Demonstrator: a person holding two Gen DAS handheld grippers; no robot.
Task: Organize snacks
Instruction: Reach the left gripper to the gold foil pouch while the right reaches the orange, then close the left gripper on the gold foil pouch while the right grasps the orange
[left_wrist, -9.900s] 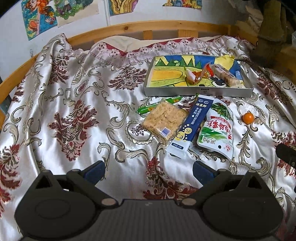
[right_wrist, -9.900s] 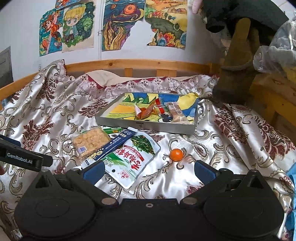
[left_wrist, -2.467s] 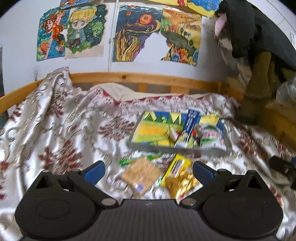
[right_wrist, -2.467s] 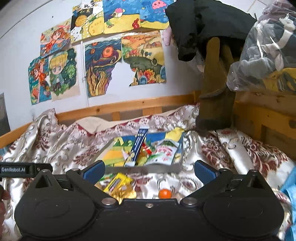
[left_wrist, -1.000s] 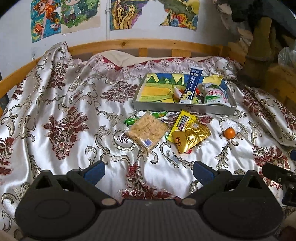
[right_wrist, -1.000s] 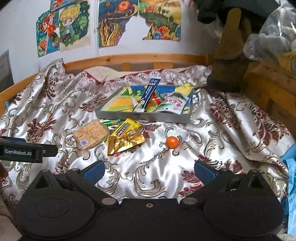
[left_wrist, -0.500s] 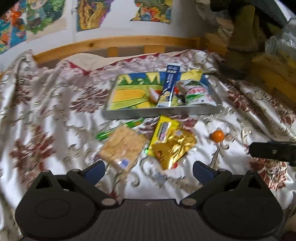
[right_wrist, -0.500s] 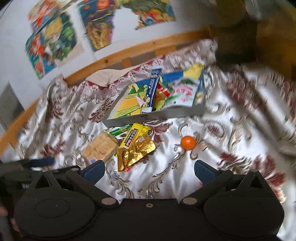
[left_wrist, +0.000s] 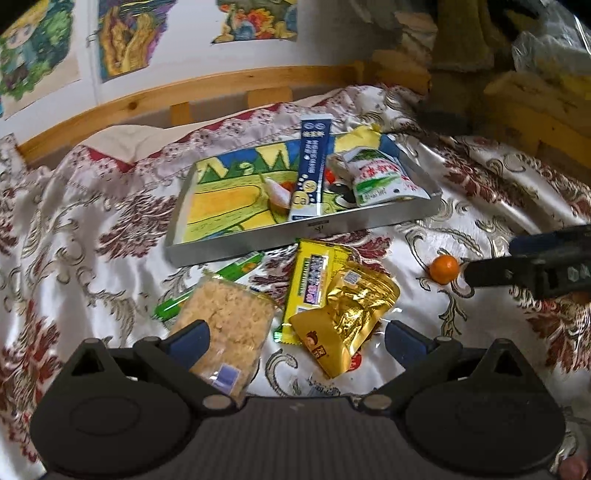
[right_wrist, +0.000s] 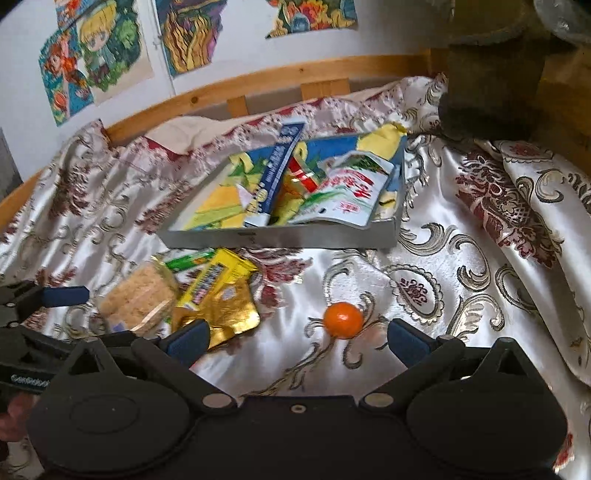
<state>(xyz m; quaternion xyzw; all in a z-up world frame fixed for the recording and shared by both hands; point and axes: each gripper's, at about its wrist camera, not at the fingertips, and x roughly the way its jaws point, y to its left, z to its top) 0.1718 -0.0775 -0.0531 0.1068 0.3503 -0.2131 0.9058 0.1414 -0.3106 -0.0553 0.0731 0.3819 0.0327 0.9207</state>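
The left claw hangs low over the satin-covered bed, jaws spread wide and holding nothing. The clear-wrapped square rice cracker lies at its left finger; the crinkled gold foil pouch and yellow wrapped bar lie between the fingers. The shallow grey metal tray sits further ahead. The right claw is likewise gaping and empty, low over the bed, with the small round orange fruit just ahead between its fingers.
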